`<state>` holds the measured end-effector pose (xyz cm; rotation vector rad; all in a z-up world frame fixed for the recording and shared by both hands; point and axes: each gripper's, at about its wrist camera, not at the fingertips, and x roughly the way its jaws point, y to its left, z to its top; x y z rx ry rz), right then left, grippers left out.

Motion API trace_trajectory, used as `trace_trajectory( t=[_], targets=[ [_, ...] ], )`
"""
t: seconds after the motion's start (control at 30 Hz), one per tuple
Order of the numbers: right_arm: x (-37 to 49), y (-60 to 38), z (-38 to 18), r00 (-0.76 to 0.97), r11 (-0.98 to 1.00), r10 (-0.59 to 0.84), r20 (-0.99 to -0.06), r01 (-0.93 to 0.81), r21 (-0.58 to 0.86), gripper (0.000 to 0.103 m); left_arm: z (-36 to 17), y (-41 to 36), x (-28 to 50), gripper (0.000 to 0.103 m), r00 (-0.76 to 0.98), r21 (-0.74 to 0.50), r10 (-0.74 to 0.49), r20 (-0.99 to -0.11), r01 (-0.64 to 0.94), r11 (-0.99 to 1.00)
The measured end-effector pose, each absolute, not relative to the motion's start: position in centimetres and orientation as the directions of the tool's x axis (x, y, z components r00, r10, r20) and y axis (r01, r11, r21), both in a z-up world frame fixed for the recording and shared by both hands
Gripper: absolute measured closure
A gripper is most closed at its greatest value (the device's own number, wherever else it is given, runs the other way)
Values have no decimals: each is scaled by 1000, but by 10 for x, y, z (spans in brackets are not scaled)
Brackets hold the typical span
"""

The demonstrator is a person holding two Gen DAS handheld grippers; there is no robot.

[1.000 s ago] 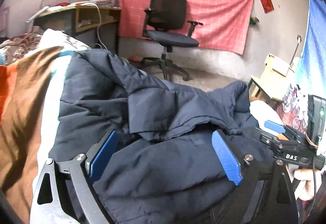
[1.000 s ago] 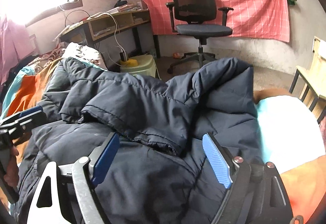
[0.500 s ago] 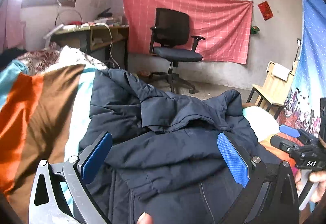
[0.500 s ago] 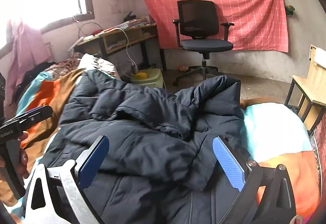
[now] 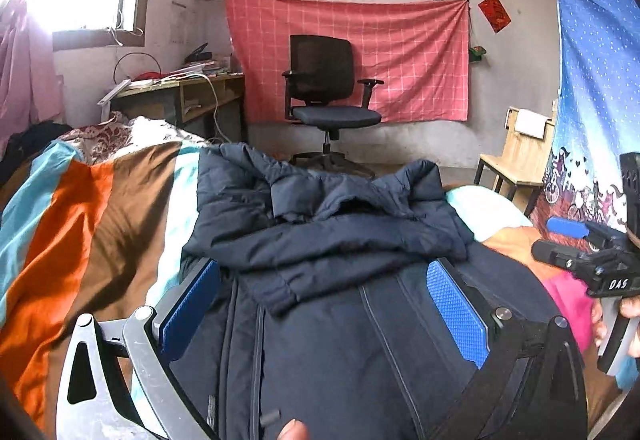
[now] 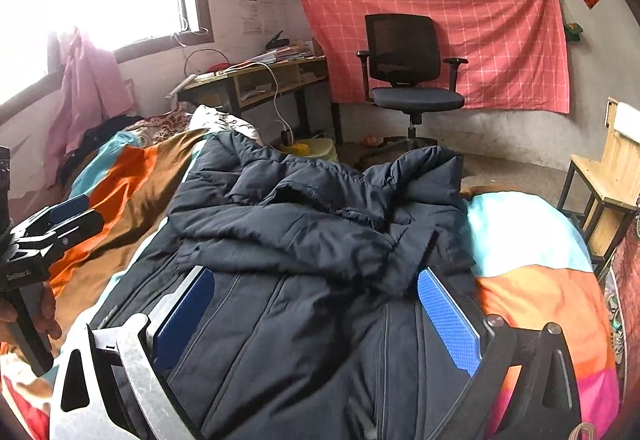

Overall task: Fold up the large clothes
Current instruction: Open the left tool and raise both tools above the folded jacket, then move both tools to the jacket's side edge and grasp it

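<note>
While the dark jacket (image 5: pixel 332 240) lies rumpled on the bed (image 5: pixel 92 224), both the left gripper (image 5: pixel 324 304) and right gripper (image 6: pixel 316 304) hang released above it; next, seizing an edge to fold.

Navy jacket (image 5: pixel 340 280) (rumpled) on striped bedspread (image 5: pixel 92 224)

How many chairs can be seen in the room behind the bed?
2. A black office chair stands before the red checked cloth on the far wall. A wooden chair stands at the right, near the blue curtain. The bed could hide others.
</note>
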<state>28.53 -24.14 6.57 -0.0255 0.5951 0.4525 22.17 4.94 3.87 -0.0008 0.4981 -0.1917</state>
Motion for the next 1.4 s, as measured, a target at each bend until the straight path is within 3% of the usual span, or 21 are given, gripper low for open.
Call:
trace_trajectory(
  t=[0.6, 1.17, 1.4],
  targets=[
    [183, -257, 44, 731, 875, 391, -560, -483, -21, 0, -16, 35, 157, 2, 786, 37, -184, -590, 253, 967],
    [140, -239, -26, 558, 749, 230, -798, -625, -220, 0, -98, 38, 98, 2, 664, 142, -144, -734, 357, 923],
    [135, -237, -51, 518, 716, 148, -843, -643, -270, 0, -120, 37, 89, 2, 662, 228, -78, -745, 364, 903]
  ],
)
